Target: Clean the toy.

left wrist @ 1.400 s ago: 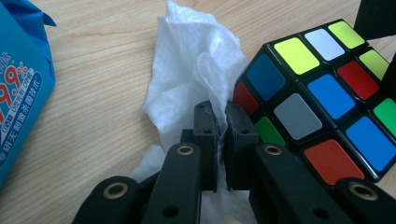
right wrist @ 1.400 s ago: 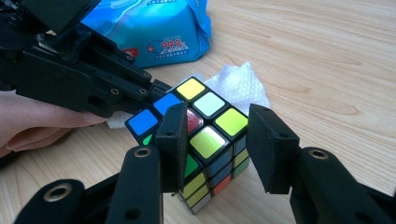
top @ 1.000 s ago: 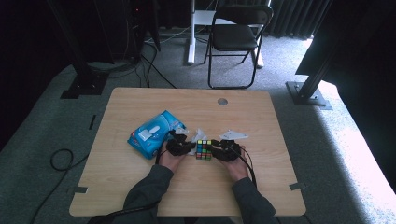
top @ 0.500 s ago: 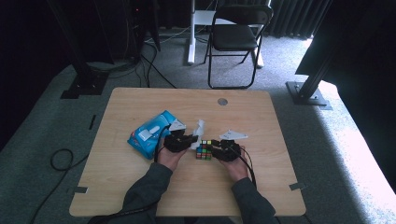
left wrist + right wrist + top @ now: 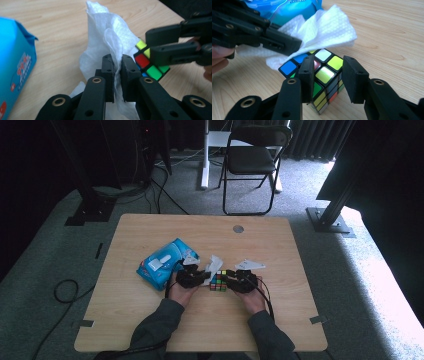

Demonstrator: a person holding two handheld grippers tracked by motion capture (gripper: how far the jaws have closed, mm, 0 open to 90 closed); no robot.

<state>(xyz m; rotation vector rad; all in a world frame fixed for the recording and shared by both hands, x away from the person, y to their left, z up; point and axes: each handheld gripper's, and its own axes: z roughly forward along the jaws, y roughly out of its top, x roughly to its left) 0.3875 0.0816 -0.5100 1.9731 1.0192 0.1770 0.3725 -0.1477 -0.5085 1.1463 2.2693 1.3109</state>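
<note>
My left tool (image 5: 117,75) pinches the wet wipe (image 5: 110,42) beside the Rubik's cube (image 5: 317,75), which my right tool (image 5: 329,75) clamps on the worktop (image 5: 300,320). Rubbing hard could twist the cube loose.

On the tabletop (image 5: 150,330), the puzzle cube (image 5: 218,280) sits between the left hand-held gripper (image 5: 204,277) and the right hand-held gripper (image 5: 231,279), toward the person's edge. A wipe (image 5: 110,42) is pinched in the left one's jaws, draped against the cube's far side. The wipe pack (image 5: 165,262) lies just left of them, and a chair (image 5: 252,160) stands on the floor beyond the tabletop.
</note>
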